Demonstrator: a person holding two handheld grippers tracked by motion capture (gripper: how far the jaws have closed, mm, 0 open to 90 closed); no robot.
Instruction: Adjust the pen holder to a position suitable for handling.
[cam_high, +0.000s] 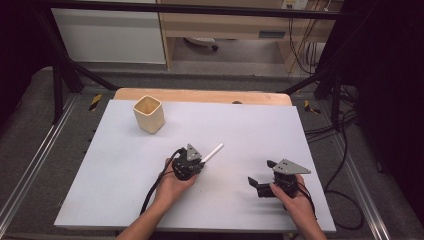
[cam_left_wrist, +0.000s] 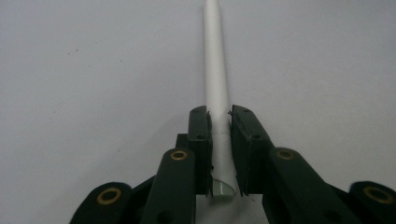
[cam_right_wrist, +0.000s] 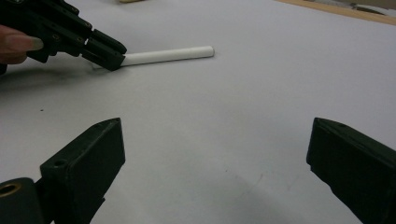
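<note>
A white stick (cam_high: 212, 153) lies flat on the pale tabletop (cam_high: 125, 175), close to the middle. The left tool (cam_high: 194, 167) is pinched tight on the near end of the stick. In the left gripper view, the two black jaws press on both sides of the stick (cam_left_wrist: 217, 84), and the rest of it points straight away from them. Its far end sticks out free, up and to the right in the high view.

The right tool (cam_high: 260, 182) sits low over the tabletop, well apart from the stick, on the right side. Its jaws are wide, with nothing between them. In the right gripper view there is bare tabletop (cam_right_wrist: 224, 121) between the jaws, and the left tool (cam_right_wrist: 105, 53) and the stick (cam_right_wrist: 168, 54) are farther off.

A tan square cup (cam_high: 149, 114) stands upright near the far left corner, well away from both tools. Lots of bare tabletop lies between the cup and the stick. The near edge of the tabletop is just behind the hands. The right edge is near the right tool.
</note>
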